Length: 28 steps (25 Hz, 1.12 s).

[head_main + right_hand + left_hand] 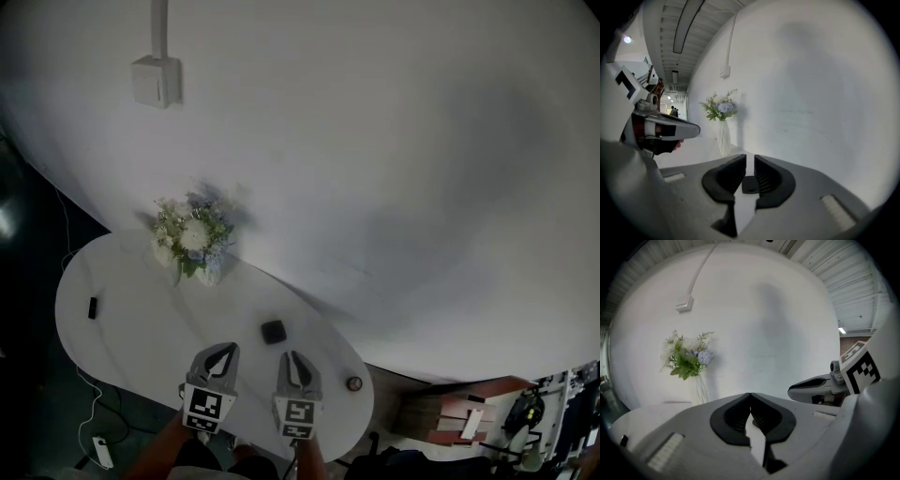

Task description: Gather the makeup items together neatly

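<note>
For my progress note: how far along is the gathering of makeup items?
Done: nothing; the black square compact, small black item and round brown item lie apart. In hand: nothing; the right gripper, slightly open, points at the compact. Remaining: all gathering.

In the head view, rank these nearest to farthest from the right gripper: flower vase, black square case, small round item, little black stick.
From the right gripper:
1. The black square case, just ahead, slightly left.
2. The small round item, off to its right.
3. The flower vase, back left.
4. The little black stick, far left.
</note>
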Tool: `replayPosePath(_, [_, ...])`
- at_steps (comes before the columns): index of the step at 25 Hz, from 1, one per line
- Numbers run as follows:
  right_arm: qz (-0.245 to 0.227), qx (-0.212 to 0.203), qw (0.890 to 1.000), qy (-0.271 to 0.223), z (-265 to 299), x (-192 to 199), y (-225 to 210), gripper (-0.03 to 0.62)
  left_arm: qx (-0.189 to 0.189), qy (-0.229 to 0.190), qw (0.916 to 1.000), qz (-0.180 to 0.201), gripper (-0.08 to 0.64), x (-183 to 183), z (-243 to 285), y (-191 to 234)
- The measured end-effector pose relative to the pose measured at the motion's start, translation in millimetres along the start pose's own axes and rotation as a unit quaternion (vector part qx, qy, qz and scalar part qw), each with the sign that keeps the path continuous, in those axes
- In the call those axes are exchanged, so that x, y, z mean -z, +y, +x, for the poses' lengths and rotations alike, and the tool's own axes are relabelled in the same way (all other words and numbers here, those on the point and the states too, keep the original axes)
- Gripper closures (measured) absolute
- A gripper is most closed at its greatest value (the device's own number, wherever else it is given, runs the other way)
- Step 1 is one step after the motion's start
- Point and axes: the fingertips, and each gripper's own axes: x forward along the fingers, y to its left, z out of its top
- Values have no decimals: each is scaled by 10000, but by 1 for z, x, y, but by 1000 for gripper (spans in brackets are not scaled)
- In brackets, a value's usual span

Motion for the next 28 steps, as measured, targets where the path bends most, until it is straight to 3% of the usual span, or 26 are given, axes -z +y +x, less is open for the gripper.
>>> replayPosePath(13, [34,-464,9937,1019,97,79,5,249,-320,607,9973,-268,549,69,36,30])
replayPosePath(22, [14,-687,9862,1508,126,120,9,244,-434,874,9942,-449,549,102,49,37])
replayPosePath(28, [-52,-653,9853,1577,133,127,10,244,-450,948,9931,-528,549,114,52,37])
